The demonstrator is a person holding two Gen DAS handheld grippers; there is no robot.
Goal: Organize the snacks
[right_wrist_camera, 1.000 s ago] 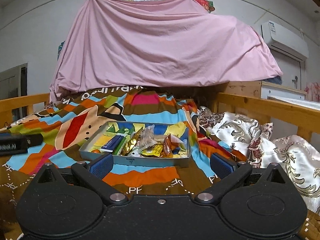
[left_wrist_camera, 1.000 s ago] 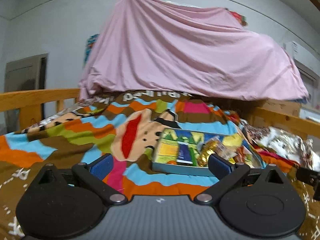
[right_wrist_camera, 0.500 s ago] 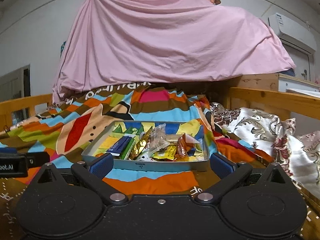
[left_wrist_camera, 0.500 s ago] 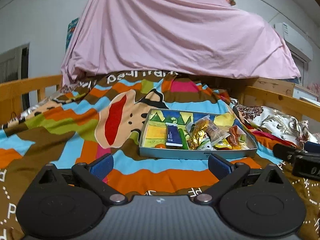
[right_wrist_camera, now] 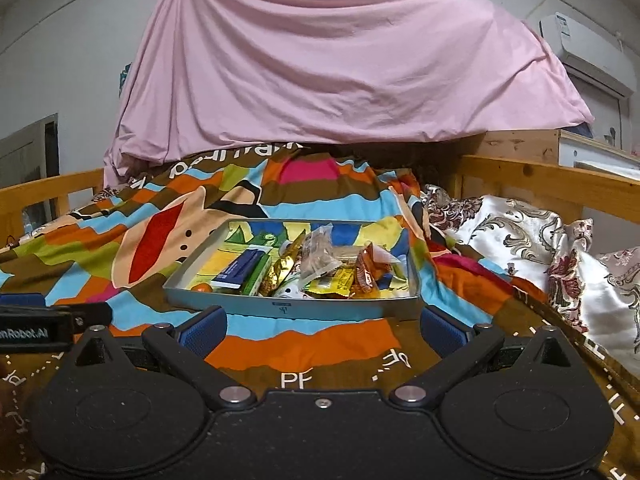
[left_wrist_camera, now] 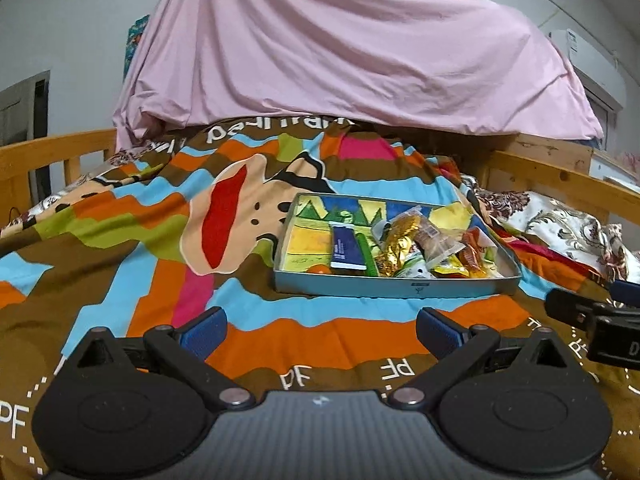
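Note:
A shallow grey tin tray lies on a bright striped blanket and holds several snacks. A dark blue bar and a green stick lie at its left, a gold wrapper and a clear packet in the middle, orange and yellow packets at the right. My left gripper hovers open in front of the tray, empty. My right gripper is open too, just short of the tray's near wall, holding nothing.
Wooden bed rails run along the left and right. A pink sheet hangs over the far end. A white patterned pillow lies to the right of the tray. An air conditioner sits high on the right wall.
Both grippers have moved forward toward the tray, which looms larger. The left view has swung right and tilted down, bringing the tray nearer centre. Fingers stay spread.

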